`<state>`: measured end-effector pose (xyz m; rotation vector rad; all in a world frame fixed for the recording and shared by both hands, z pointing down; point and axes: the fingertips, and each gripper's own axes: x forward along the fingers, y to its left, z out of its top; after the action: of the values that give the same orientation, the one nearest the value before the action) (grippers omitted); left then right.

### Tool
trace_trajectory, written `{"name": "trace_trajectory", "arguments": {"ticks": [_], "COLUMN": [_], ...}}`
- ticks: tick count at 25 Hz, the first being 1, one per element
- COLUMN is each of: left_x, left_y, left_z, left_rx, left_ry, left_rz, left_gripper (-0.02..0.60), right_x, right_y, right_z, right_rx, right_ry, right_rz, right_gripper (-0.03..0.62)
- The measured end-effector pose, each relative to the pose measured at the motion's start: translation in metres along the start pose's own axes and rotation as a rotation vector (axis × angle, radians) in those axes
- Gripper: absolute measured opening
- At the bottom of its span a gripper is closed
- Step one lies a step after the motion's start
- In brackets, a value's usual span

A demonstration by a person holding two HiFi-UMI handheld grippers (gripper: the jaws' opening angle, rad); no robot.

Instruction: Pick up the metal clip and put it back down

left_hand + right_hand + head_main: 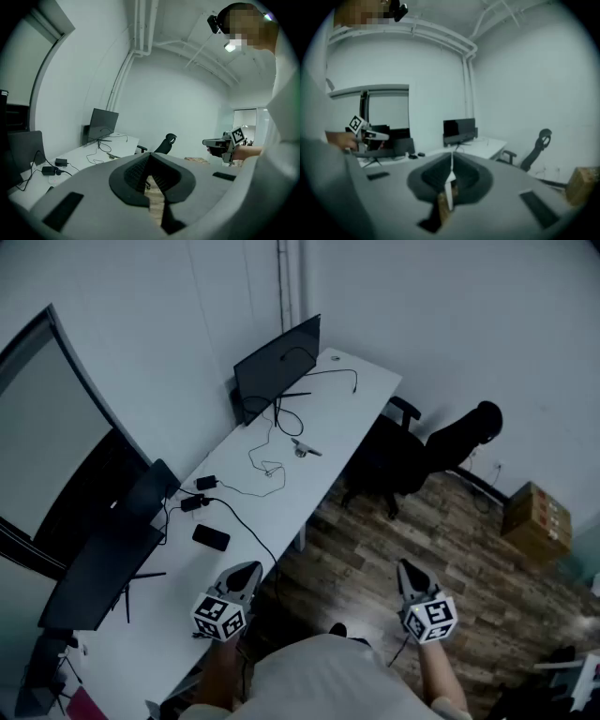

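A small metal clip [302,448] lies on the long white desk [337,418], past the middle, beside a loose cable. Both grippers hang far short of it, near the person's body. My left gripper [247,570] is over the desk's near edge, its jaws closed together with nothing between them [150,177]. Out over the wooden floor to the right, my right gripper [409,568] also has its jaws meeting in a thin line and holds nothing [451,174]. Each gripper shows in the other's view, held level in a hand.
On the desk are a black monitor [277,367] at the far end, two more screens at the left, a black phone [211,538], power adapters [200,493] and trailing cables. A black office chair [436,451] stands by the desk's far end, a cardboard box [536,518] on the floor.
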<state>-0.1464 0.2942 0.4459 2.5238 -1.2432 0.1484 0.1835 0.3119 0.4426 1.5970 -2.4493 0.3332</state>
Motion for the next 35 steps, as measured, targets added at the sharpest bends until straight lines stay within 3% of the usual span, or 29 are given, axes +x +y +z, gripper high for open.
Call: {"name": "trace_trajectory", "arguments": {"ticks": [14,35], "left_x": [0.005,0.036], "left_y": [-0.007,-0.06], "left_z": [-0.002,-0.023], "left_rx": [-0.006,-0.024], "left_ry": [-0.002,0.002], "left_rz": [0.025,0.092], "left_gripper": [0.032,0.032], "right_x": [0.0,-0.007], "right_y": [-0.011,-0.064], "right_z": [0.005,-0.021], "right_rx": [0.0,-0.046], "right_ry": [-0.016,0.049], "right_rz": [0.025,0.131], "right_gripper": [0.032,0.034]}}
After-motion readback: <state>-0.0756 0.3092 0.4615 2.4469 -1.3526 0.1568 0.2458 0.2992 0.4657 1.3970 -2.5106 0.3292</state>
